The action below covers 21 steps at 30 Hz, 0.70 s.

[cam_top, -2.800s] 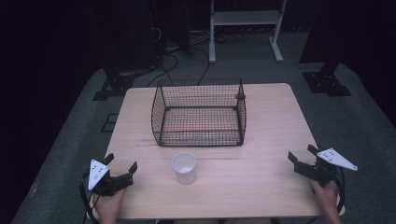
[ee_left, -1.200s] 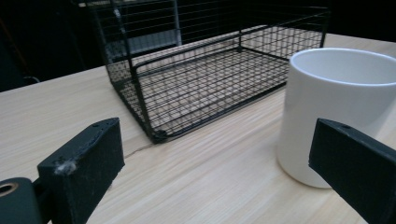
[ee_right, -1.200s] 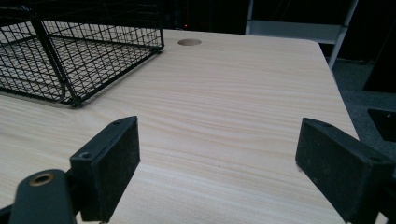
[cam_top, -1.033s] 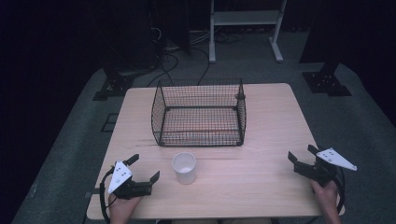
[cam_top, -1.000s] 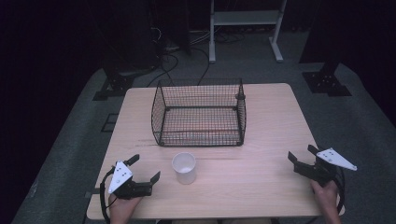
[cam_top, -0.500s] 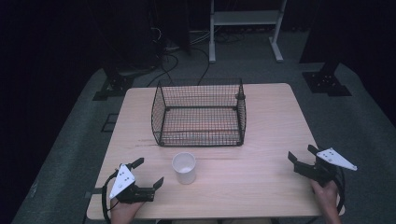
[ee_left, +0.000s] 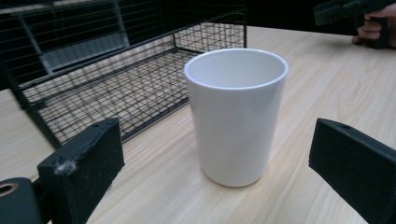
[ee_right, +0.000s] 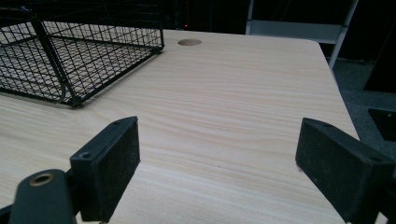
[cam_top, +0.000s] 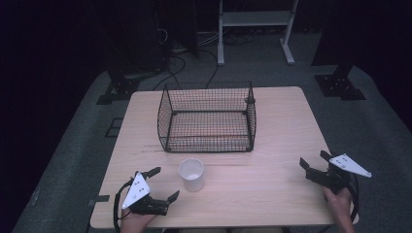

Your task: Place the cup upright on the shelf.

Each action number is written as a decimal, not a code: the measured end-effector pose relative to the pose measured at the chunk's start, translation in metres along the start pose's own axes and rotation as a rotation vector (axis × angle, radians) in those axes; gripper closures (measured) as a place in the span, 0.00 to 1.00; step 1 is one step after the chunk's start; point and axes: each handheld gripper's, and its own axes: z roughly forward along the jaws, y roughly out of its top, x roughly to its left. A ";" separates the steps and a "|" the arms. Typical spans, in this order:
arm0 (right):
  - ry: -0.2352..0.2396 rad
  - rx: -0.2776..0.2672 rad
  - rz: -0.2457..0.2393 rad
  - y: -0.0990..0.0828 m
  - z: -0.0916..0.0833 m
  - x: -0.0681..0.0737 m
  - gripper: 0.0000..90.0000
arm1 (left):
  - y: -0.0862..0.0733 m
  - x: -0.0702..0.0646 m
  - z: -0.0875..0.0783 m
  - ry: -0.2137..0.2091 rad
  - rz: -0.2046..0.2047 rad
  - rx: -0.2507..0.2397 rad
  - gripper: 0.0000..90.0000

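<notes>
A white cup (cam_top: 191, 174) stands upright and empty on the wooden table (cam_top: 272, 141), just in front of a black wire basket (cam_top: 208, 118). My left gripper (cam_top: 164, 183) is open near the front left edge, its jaws pointing at the cup from a short way off. In the left gripper view the cup (ee_left: 236, 114) stands between the two spread jaws but beyond their tips, and the basket (ee_left: 107, 79) lies behind it. My right gripper (cam_top: 313, 162) is open at the front right with nothing between its jaws. The basket's corner (ee_right: 70, 51) shows at the upper left of the right gripper view.
The basket is empty and sits mid-table toward the back. A round hole (ee_right: 190, 42) is cut in the tabletop near the far right edge. Bare wood lies between the cup and the right gripper. Dark stands, cables and a white frame (cam_top: 255, 29) stand on the floor behind.
My left gripper has moved right along the front edge and turned toward the cup, ending close to it. The right gripper, cup and basket have stayed put.
</notes>
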 end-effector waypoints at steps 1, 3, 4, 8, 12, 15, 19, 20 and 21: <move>0.000 0.000 0.000 0.000 0.000 0.000 0.14 | 0.000 -0.001 0.001 -0.007 0.000 0.002 0.03; 0.001 0.000 0.000 0.000 0.000 0.000 0.14 | 0.001 -0.002 0.002 -0.011 0.004 0.008 0.03; 0.001 0.000 0.000 0.000 0.000 0.000 0.14 | 0.001 -0.003 0.005 -0.026 0.003 0.010 0.03; 0.000 -0.001 0.000 0.000 0.000 0.000 0.14 | 0.003 -0.006 0.009 -0.045 0.011 0.015 0.03; -0.001 0.000 -0.001 0.000 0.000 0.000 0.14 | 0.003 -0.008 0.015 -0.065 0.025 0.046 0.03; -0.001 0.000 0.000 0.000 0.000 0.000 0.14 | 0.004 -0.009 0.017 -0.076 0.026 0.052 0.03; -0.001 0.000 0.000 0.000 0.000 0.000 0.14 | 0.006 -0.010 0.022 -0.084 0.033 0.070 0.03; -0.001 0.000 0.000 0.000 0.000 0.000 0.14 | 0.006 -0.010 0.023 -0.089 0.035 0.081 0.03; -0.001 0.000 0.000 0.000 0.000 0.000 0.14 | 0.007 -0.011 0.024 -0.090 0.037 0.088 0.03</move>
